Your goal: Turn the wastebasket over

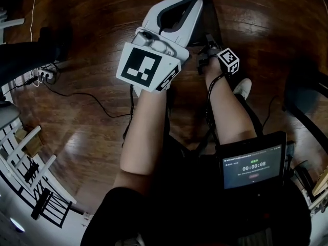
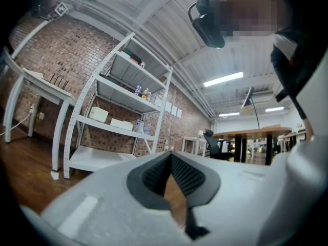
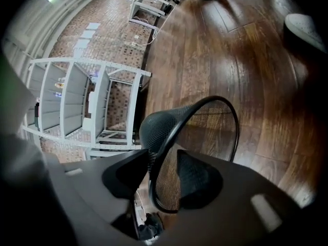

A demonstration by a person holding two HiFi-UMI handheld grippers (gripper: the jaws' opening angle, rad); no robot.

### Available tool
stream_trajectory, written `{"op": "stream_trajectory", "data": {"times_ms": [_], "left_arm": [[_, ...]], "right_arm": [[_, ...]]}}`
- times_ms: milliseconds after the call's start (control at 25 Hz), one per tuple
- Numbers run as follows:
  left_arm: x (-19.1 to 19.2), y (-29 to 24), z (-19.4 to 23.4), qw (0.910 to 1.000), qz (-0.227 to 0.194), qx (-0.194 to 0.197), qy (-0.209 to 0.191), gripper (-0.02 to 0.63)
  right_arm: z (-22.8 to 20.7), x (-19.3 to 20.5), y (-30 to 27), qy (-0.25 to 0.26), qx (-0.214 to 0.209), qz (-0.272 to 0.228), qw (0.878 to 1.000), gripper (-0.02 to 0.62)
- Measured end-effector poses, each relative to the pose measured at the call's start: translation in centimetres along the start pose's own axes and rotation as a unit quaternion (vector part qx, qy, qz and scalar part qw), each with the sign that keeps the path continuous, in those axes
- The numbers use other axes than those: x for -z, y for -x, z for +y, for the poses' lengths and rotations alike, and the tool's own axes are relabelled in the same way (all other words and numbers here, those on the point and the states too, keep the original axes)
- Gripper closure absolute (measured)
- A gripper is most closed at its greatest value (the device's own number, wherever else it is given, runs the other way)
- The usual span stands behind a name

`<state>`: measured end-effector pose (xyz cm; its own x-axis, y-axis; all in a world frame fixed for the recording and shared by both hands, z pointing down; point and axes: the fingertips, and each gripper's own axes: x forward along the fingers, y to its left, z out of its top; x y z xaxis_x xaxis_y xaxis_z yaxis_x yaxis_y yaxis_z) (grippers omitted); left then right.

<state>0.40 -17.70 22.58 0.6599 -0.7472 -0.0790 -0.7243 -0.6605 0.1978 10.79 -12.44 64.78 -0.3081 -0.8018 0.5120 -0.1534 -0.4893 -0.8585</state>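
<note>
Two grippers work above a wooden floor (image 3: 256,86). Black mesh wastebasket (image 3: 164,124) has its rim between the right gripper (image 3: 163,157)'s spread fingers (image 3: 200,178), apparently unpinched. Left gripper (image 2: 170,155)'s fingers are pressed together, empty. Grasping step; next, clamp and flip.

We see the left gripper (image 2: 170,155) with its ribbed pads (image 2: 190,177) meeting at the tips, and nothing is between them; only the wooden floor (image 2: 25,170) shows through the gap. Behind it stands a white shelf rack (image 2: 119,95) against a brick wall (image 2: 61,53). A white table (image 2: 45,84) is to the left, and an office chair (image 2: 212,143) beside a wooden desk (image 2: 251,133) to the right.
</note>
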Motion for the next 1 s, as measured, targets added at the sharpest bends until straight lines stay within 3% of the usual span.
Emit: {"op": "stream_trajectory", "data": {"times_ms": [160, 280, 480, 600, 720, 800, 1000], "left_arm": [[0.2, 0.0, -0.4, 1.0000, 0.001, 0.002, -0.003, 0.604], [0.1, 0.2, 0.0, 1.0000, 0.003, -0.002, -0.004, 0.604], [-0.1, 0.6, 0.7, 0.9999, 0.000, -0.010, -0.006, 0.604], [0.0, 0.7, 1.0, 0.9999, -0.003, -0.014, -0.004, 0.604], [0.1, 0.8, 1.7, 0.9998, -0.007, -0.017, -0.002, 0.604], [0.3, 1.0, 1.8, 0.9998, -0.007, -0.016, -0.004, 0.604], [1.0, 1.2, 2.4, 0.9997, -0.003, -0.020, -0.010, 0.604]], "right_arm": [[0.8, -0.6, -0.2, -0.013, -0.026, -0.011, 0.999, 0.528], [2.0, -0.2, -0.6, -0.002, -0.048, 0.003, 0.999, 0.558], [6.3, -0.1, -1.2, 0.028, -0.087, 0.005, 0.996, 0.583], [7.0, -0.6, -1.2, 0.040, -0.080, 0.008, 0.996, 0.581], [7.6, -0.7, -1.2, 0.105, -0.062, 0.029, 0.992, 0.581], [8.0, -1.1, -1.7, 0.199, -0.056, 0.064, 0.976, 0.583], [9.3, -1.0, -2.6, 0.374, -0.030, 0.145, 0.916, 0.586]]}}
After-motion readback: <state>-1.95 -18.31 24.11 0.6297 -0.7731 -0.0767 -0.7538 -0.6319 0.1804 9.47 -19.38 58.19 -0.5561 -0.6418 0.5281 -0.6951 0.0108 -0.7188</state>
